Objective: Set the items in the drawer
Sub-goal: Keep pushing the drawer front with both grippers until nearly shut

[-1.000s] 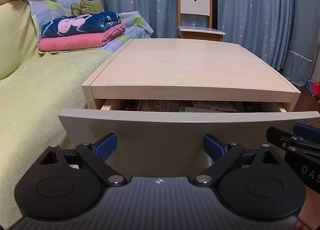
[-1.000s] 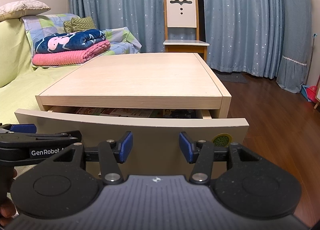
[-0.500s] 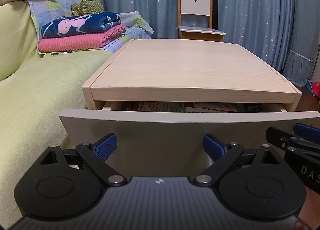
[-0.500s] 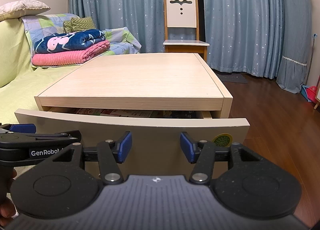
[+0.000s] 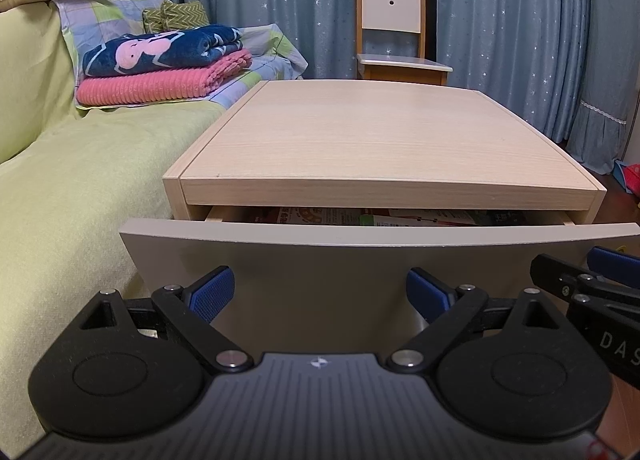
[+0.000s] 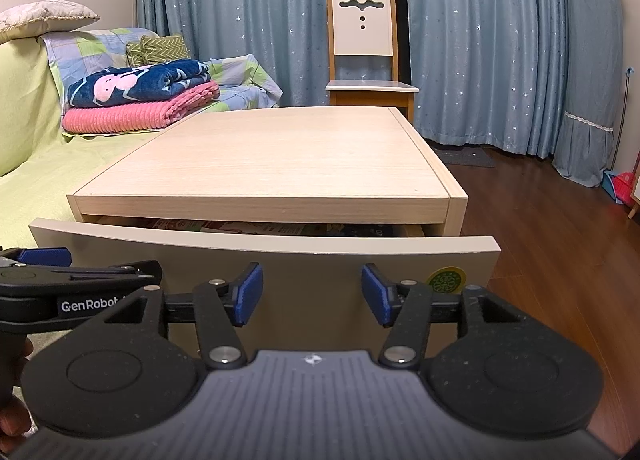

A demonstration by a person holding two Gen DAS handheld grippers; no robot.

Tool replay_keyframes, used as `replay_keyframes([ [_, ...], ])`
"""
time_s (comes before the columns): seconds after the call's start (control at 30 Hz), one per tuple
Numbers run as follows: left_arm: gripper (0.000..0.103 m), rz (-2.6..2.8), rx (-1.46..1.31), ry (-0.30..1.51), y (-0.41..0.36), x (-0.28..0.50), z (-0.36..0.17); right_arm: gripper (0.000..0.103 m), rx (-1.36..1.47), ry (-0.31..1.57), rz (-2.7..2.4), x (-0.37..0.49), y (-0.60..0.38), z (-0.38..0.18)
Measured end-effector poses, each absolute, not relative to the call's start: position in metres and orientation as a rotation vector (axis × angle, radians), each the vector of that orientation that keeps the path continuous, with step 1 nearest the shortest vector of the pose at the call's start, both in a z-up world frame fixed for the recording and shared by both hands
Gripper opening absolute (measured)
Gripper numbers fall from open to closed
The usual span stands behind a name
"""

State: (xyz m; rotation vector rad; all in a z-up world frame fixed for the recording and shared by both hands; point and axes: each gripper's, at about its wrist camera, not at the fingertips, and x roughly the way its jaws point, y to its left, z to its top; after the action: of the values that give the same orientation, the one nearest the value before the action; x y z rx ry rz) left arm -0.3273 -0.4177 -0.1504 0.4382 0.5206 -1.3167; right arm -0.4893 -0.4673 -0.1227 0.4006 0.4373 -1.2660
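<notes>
So over the last second the drawer (image 5: 360, 268) has slid in a bit: the strip of printed paper packets (image 5: 372, 216) showing between its front panel and the low wooden table (image 5: 360, 131) is narrower than it was. Both tongs are released, pads spread wide and holding nothing. The left gripper (image 5: 320, 292) faces the left-middle of the panel, and the right gripper (image 6: 312, 294) sits just beside it, near the green round sticker (image 6: 446, 282). Can't tell if the pads actually touch the panel. My read: the items are already inside, toward the far end, and this is the closing push. There's a gap left, so it isn't shut yet.
</notes>
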Motion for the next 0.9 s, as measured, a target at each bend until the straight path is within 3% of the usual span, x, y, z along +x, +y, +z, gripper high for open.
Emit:
replay_keyframes([
  [0.9,0.094,-1.319,0.439,0.52,-0.4212,-0.3274,-0.15,0.057,0.401,0.431,-1.269,-0.4858,-0.4716,-0.1232],
])
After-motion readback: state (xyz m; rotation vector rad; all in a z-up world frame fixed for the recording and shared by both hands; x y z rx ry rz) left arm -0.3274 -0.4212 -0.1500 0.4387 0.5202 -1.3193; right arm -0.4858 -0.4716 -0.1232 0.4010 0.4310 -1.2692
